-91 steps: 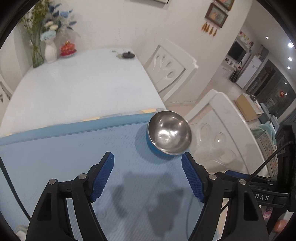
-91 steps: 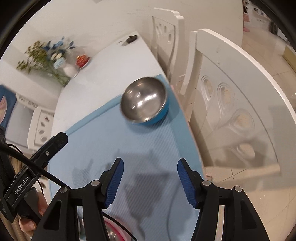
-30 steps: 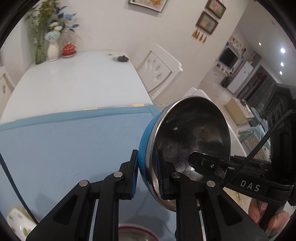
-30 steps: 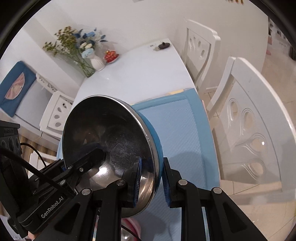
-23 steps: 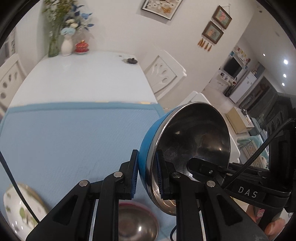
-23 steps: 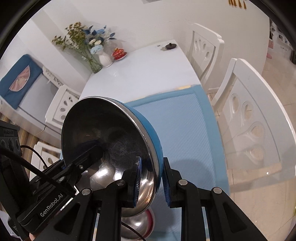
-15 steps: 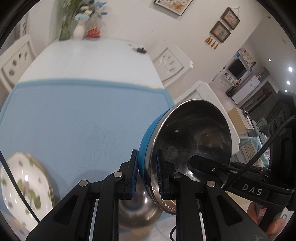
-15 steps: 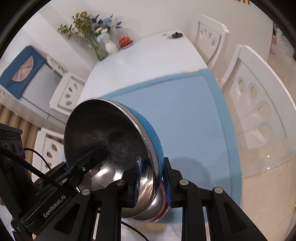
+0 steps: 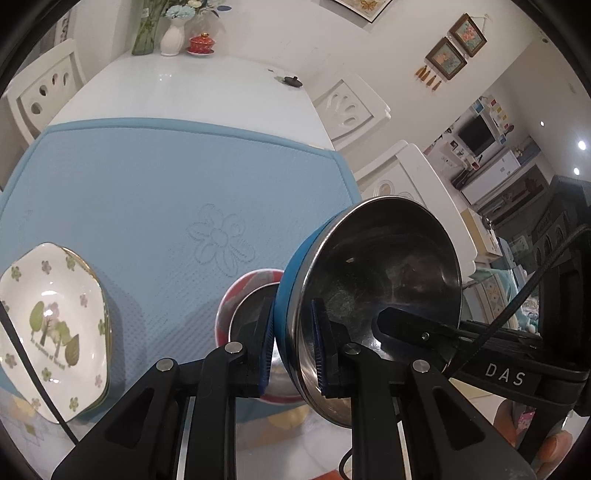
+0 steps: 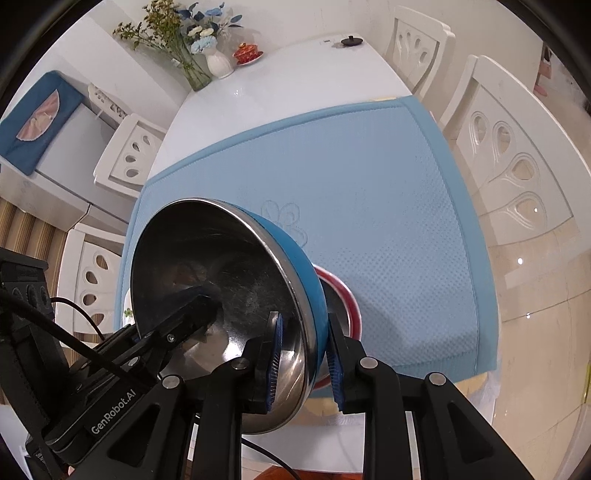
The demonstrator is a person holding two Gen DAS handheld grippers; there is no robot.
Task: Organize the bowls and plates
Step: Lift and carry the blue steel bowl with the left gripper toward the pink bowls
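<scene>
The blue bowl with its steel inside is off the desk, tilted on edge, and I hold it from both sides; my left hand-held gripper pinches its rim, one blue pad on the outer wall and the other inside the bowl; my right hand-held gripper pinches the opposite part of the rim in the same way, one pad inside and one on the blue outside. In each wrist view the other gripper's finger reaches into the bowl's hollow. Just under the held bowl a red bowl with a steel inside sits on the blue mat, near the mat's near edge; in the right wrist view its red rim shows just beside the blue wall, and I cannot tell whether the two touch. To the left on the mat lies a white plate with green trees and small flowers, well apart from the bowls. The mat covers the near part of the white desk; at the far end stand a white vase of flowers, a glass vase with stems, a small red lidded cup and a small black object. White chairs stand along the desk's sides.
</scene>
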